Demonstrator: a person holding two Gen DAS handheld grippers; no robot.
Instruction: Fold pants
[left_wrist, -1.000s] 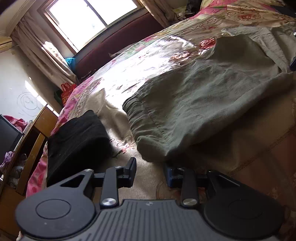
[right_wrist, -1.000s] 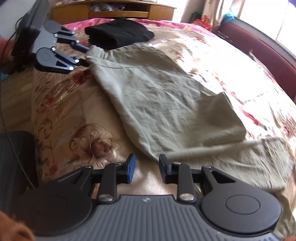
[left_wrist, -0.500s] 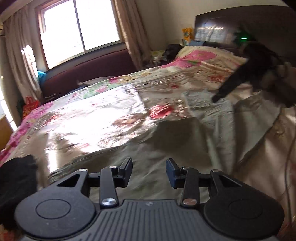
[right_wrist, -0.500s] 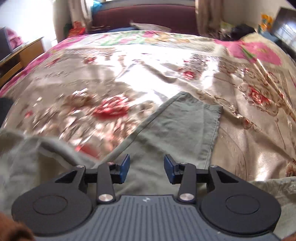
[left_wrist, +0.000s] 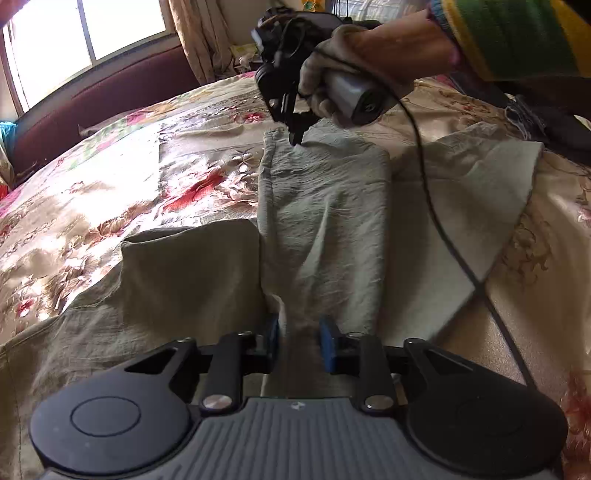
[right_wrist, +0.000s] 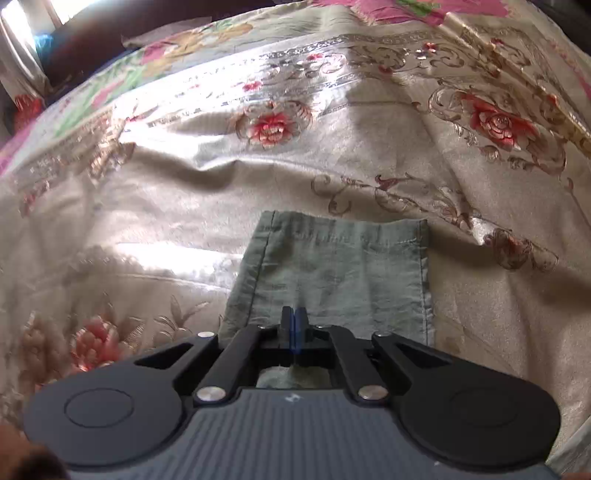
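Olive-green pants (left_wrist: 325, 221) lie spread on a flowered bedspread (left_wrist: 147, 177), one leg stretching away from my left gripper. That left gripper (left_wrist: 301, 341) is low in its own view, its jaws closing, with a raised fold of the leg pressed between the blue pads. At the far end of the leg, my right gripper (left_wrist: 296, 142) points down with its tip on the hem, held by a hand in a striped sleeve. In the right wrist view the right gripper (right_wrist: 294, 321) is shut, pinching the cloth just behind the stitched hem (right_wrist: 332, 266).
A black cable (left_wrist: 432, 192) hangs from the right gripper across the pants and bed. Paler cloth (left_wrist: 461, 206) lies to the right of the leg, and a dark garment (left_wrist: 554, 125) lies beyond it. A maroon bed rail (left_wrist: 110, 96) and a window (left_wrist: 92, 33) lie far left.
Both views swung across the bed. My left gripper left the waistband end and narrowed on a fold of the leg. My right gripper went from open to shut at the hem.
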